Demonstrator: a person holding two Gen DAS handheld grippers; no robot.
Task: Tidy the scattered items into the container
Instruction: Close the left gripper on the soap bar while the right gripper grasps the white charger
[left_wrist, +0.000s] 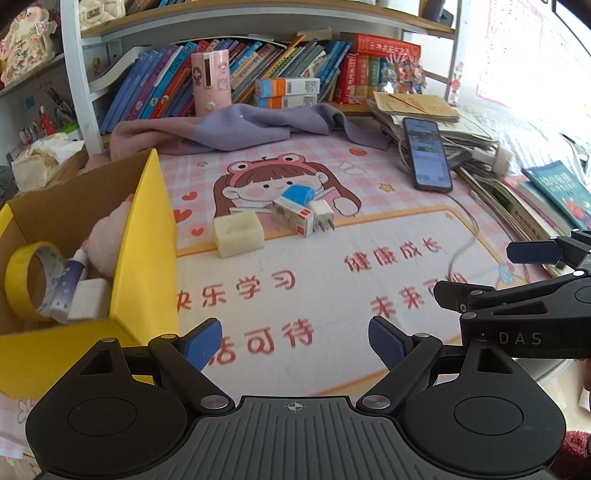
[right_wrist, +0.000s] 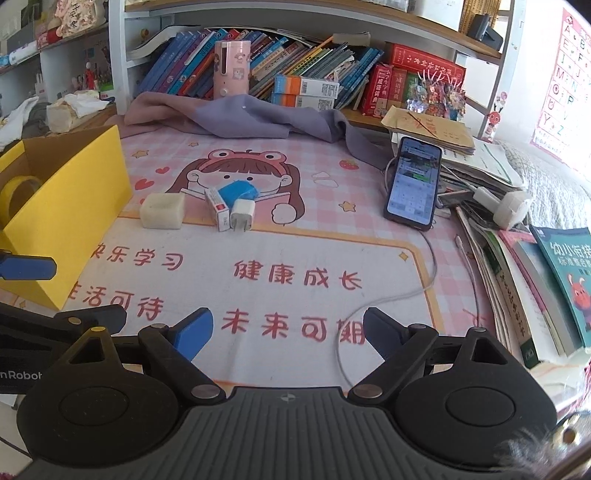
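While both grippers are held low over the table (right_wrist: 295, 258), nothing is gripped: the fingers of the left gripper (left_wrist: 295, 341) are spread wide apart, and the fingers of the right gripper (right_wrist: 288, 332) are spread wide too.

Four small things are left on the pink mat, near the middle. A pale block (left_wrist: 239, 234) is set apart a little, closest to the yellow box (left_wrist: 144, 258). It looks soft and a bit squashy, like a sponge or eraser, so it can probably be pinched gently on its two flat sides. Just beside it, a small white carton (left_wrist: 293, 216), a blue thing (left_wrist: 298, 194) and a white plug (left_wrist: 321, 216) are bunched together, touching. The carton looks light and could be crushed if squeezed hard. The plug looks hard and smooth, so it may slip; its flat sides should be held, not the metal prongs.

Tape, a tube and other bits are already seen inside the box.
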